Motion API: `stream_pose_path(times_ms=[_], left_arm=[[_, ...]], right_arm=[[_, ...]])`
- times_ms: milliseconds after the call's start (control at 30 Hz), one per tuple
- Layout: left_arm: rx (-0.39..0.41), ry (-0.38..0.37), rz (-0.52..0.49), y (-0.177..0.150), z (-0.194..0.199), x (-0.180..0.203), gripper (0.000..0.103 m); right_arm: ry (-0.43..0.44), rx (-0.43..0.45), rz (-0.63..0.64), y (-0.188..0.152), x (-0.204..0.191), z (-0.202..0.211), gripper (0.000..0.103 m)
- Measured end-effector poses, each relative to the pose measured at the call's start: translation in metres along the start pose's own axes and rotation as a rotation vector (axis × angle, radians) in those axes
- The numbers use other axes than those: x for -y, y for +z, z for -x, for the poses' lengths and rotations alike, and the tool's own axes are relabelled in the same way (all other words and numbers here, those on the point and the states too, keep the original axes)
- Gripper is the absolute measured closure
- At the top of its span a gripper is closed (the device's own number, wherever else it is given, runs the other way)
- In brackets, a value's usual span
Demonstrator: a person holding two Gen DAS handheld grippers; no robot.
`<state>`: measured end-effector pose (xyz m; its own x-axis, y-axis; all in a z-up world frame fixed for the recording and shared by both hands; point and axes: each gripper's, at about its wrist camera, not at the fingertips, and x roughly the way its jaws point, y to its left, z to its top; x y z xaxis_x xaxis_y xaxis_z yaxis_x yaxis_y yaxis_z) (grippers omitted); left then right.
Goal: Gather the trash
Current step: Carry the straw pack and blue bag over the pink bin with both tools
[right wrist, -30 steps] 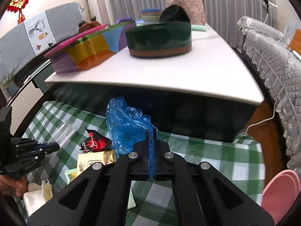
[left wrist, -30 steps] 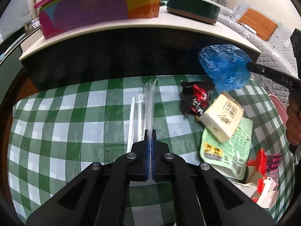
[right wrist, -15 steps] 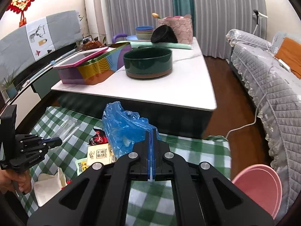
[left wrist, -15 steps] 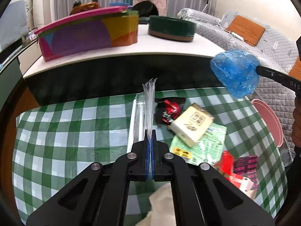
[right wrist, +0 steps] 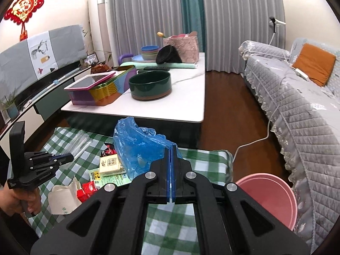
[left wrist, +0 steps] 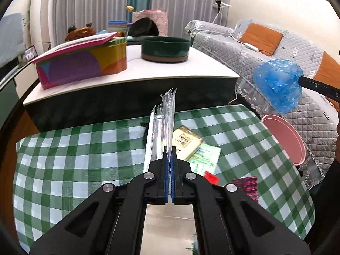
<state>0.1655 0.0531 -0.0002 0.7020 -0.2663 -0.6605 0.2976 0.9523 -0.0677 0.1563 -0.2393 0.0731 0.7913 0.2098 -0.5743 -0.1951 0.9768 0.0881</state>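
My left gripper (left wrist: pixel 169 152) is shut on a clear plastic wrapper (left wrist: pixel 169 116) and holds it upright above the green checked tablecloth (left wrist: pixel 74 148). My right gripper (right wrist: pixel 171 150) is shut on a crumpled blue plastic bag (right wrist: pixel 140 146), lifted above the table; the bag also shows in the left wrist view (left wrist: pixel 278 85). A pink bin (right wrist: pixel 269 199) stands on the floor at the table's right edge, also in the left wrist view (left wrist: pixel 284 138). The left gripper shows in the right wrist view (right wrist: pixel 63 158).
On the cloth lie a tan packet (right wrist: pixel 110 164), a green-white wrapper (left wrist: pixel 204 159), a red-black wrapper (right wrist: pixel 108 150), red scraps (right wrist: pixel 88 189) and a white paper carton (right wrist: pixel 61 199). Behind stands a white table (right wrist: pixel 184 97) with a dark bowl (right wrist: pixel 150 85) and colourful tin (right wrist: pixel 99 89). A sofa (right wrist: pixel 297 106) is right.
Both grippers have risen with their loads. The clear wrapper and the blue bag are higher above the cloth, and the pink bin has come further into view.
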Motion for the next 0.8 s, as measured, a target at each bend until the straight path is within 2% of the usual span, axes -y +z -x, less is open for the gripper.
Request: stream_pose_path(times_ms=[300, 400, 800], left_arm=[[-0.006, -0.036, 0.001, 0.000, 0.001, 0.025, 0.102], [-0.012, -0.026, -0.022, 0.000, -0.003, 0.039, 0.102], [-0.006, -0.026, -0.015, 0.012, -0.010, 0.092, 0.102]], right_arm=[[-0.051, 0.055, -0.076, -0.016, 0.045, 0.045, 0.102], [-0.069, 0.064, -0.113, -0.022, 0.067, 0.055, 0.102], [-0.166, 0.114, -0.192, -0.041, 0.123, 0.072, 0.102]])
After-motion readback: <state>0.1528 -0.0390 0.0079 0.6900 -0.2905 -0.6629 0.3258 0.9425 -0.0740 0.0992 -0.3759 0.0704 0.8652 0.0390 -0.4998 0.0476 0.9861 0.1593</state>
